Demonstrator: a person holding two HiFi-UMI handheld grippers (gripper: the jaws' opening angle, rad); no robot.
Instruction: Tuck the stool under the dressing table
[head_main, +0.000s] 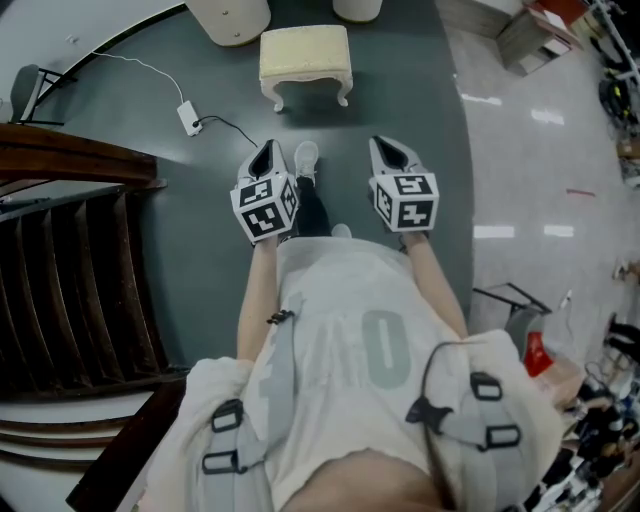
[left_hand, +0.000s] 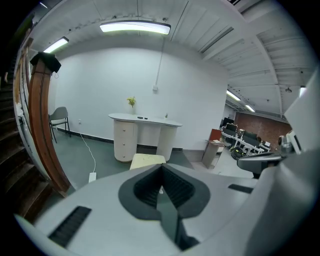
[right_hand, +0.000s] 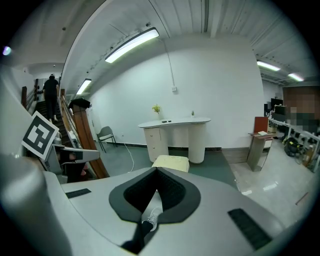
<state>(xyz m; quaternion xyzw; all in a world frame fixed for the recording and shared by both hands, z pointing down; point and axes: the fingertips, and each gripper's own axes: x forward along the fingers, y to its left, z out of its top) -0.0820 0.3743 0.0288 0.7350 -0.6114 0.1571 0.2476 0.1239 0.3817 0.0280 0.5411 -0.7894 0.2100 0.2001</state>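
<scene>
The person's pale shirt (head_main: 350, 340) and the backpack straps fill the bottom of the head view. Ahead of them both arms reach forward. The left tool (head_main: 268, 158) and the right tool (head_main: 390, 155) hang side by side above the dark green floor (head_main: 200, 190), with one shoe (head_main: 307, 158) showing between them. Each tool has its jaws pressed together, and each gripper view shows nothing caught between them.

The stool (head_main: 305, 55), cream with a padded top and curved legs, stands on the floor ahead of the tools and well apart from both. Beyond it is the counter (left_hand: 145, 119), a pale top on two rounded pedestals with a small plant on it. The stool sits just in front of the gap between the pedestals but has not gone into it.

Judged from this, no part of the tucking is done. The stool is untouched and out in the open. What is left is to close on the stool, take hold of or press against its near side, and slide it straight forward between the pedestals until it sits under the top. A power brick (head_main: 190, 118) and its cable lie to the left, off that path.
</scene>
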